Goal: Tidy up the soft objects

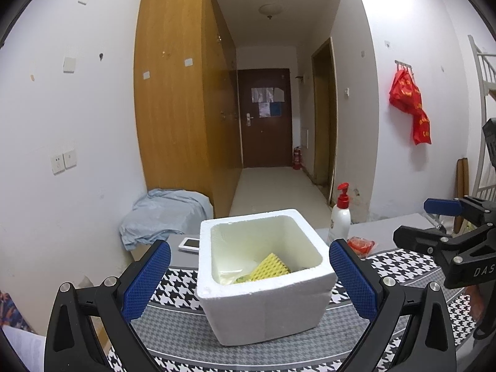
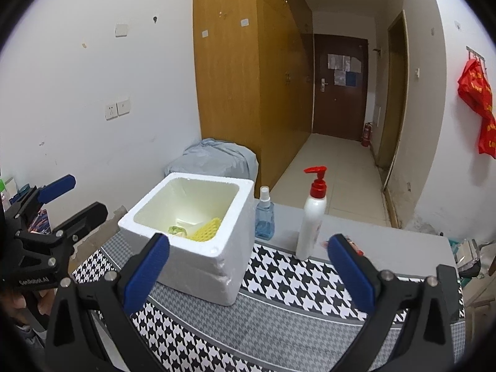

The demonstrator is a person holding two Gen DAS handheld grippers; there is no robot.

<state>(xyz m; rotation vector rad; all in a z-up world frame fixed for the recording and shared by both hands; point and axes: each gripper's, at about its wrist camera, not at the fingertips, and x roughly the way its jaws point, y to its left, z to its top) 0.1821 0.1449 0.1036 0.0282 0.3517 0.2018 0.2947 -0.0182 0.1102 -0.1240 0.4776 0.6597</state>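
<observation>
Foam box (image 1: 263,266) already contains the yellow sponge (image 1: 269,268); my left gripper (image 1: 249,279) and right gripper (image 2: 248,271) hover spread apart, empty, nothing soft visibly left outside.

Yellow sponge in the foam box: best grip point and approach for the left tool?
Come straight down through the open top of the foam box. The yellow sponge leans tilted in the right near corner, its upper edge raised, so pinch that raised edge across its thin faces. The walls block any side approach. The left tool is open; whether it fits inside I can't tell.

Houndstooth-clothed table (image 1: 192,334): foam box (image 1: 263,310), bottles (image 2: 310,223)
</observation>
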